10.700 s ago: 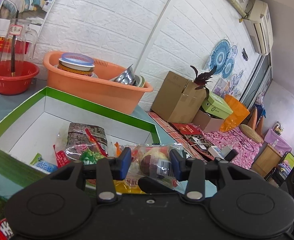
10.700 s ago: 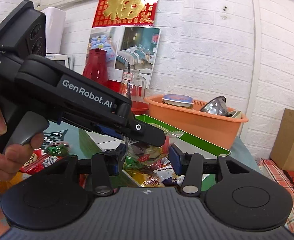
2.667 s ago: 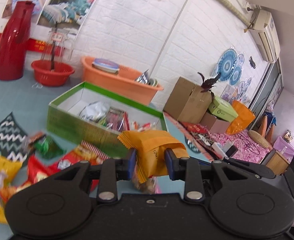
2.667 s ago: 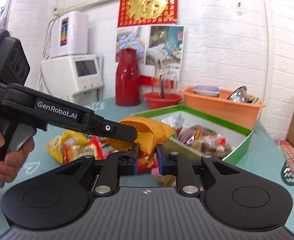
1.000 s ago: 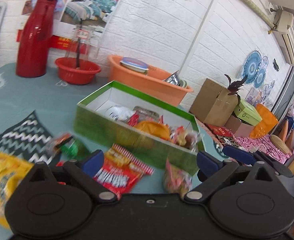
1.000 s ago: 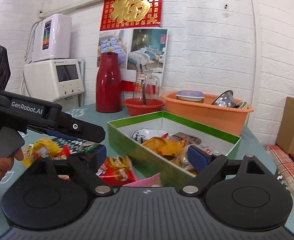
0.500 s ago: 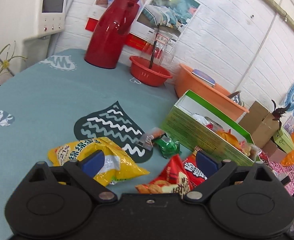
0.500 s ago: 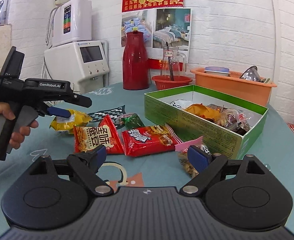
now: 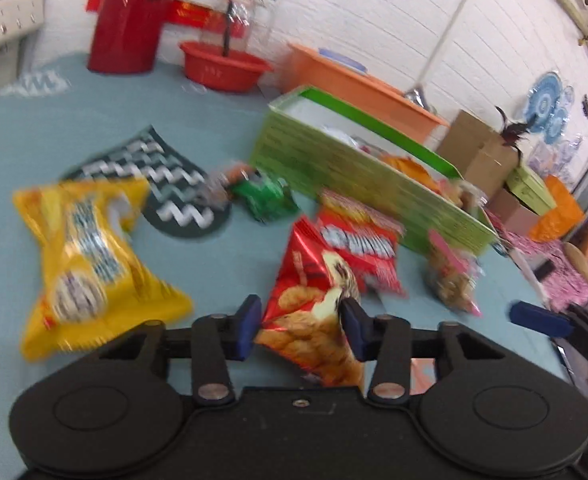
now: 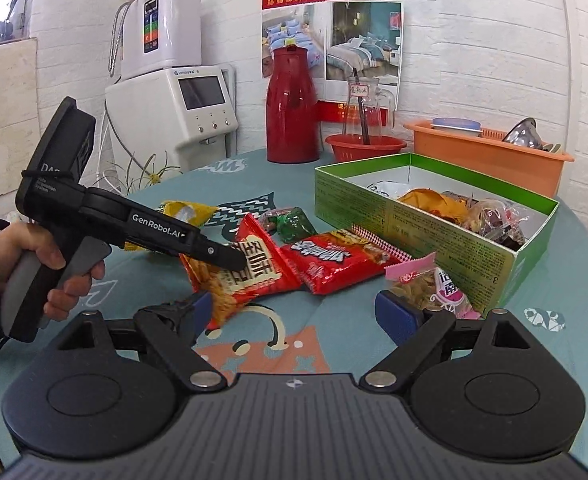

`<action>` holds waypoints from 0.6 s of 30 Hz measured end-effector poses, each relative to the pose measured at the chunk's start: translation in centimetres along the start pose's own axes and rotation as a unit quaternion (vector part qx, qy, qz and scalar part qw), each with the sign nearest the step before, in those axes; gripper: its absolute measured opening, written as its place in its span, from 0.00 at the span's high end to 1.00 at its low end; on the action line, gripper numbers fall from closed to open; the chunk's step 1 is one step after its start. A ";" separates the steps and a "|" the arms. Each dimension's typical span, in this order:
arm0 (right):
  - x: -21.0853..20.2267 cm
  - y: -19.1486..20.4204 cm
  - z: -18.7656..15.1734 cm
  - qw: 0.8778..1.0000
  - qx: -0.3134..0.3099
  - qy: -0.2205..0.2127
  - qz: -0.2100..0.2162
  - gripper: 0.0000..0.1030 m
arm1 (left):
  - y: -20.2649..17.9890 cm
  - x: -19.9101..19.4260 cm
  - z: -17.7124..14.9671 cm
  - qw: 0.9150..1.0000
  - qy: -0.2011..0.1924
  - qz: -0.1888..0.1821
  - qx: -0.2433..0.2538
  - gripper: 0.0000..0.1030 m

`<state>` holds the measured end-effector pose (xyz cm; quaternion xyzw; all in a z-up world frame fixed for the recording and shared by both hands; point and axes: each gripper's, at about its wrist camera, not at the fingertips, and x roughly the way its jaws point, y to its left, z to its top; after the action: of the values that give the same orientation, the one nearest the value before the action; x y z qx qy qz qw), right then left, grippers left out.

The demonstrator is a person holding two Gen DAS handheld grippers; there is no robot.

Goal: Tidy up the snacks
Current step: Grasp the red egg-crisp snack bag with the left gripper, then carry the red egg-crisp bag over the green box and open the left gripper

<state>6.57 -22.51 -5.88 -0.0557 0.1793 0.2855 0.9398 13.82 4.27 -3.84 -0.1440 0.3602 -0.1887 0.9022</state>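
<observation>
Red foil snack bag lies on the surface between the blue pads of the left claw, whose jaws are closing on it. One second red packet lies just beyond, one yellow bag to the claw's left, one green box farther ahead. The right claw stands wide apart, holding nothing.
</observation>
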 end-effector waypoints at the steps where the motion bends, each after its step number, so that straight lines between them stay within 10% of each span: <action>1: 0.1 0.0 -0.2 1.000 0.003 0.003 0.003 0.00 | -0.3 -0.1 -0.6 1.000 0.007 -0.015 -0.003 0.33; 5: 0.6 0.4 -1.2 0.999 0.009 0.023 0.021 0.00 | -2.1 -0.6 -2.9 0.997 0.031 -0.073 -0.006 0.29; 8: 0.9 0.5 -2.0 0.999 0.017 0.038 0.027 0.00 | -2.8 -1.6 -3.6 0.998 0.006 -0.057 -0.016 0.00; 18: 2.1 1.1 -2.8 0.995 0.050 0.068 0.059 0.00 | -3.0 -0.9 -3.4 0.997 0.015 -0.066 -0.028 0.00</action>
<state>6.68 -21.09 -9.27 -0.0167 0.2597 0.3268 0.9085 10.15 1.57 -4.48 -0.1898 0.3684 -0.2401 0.8779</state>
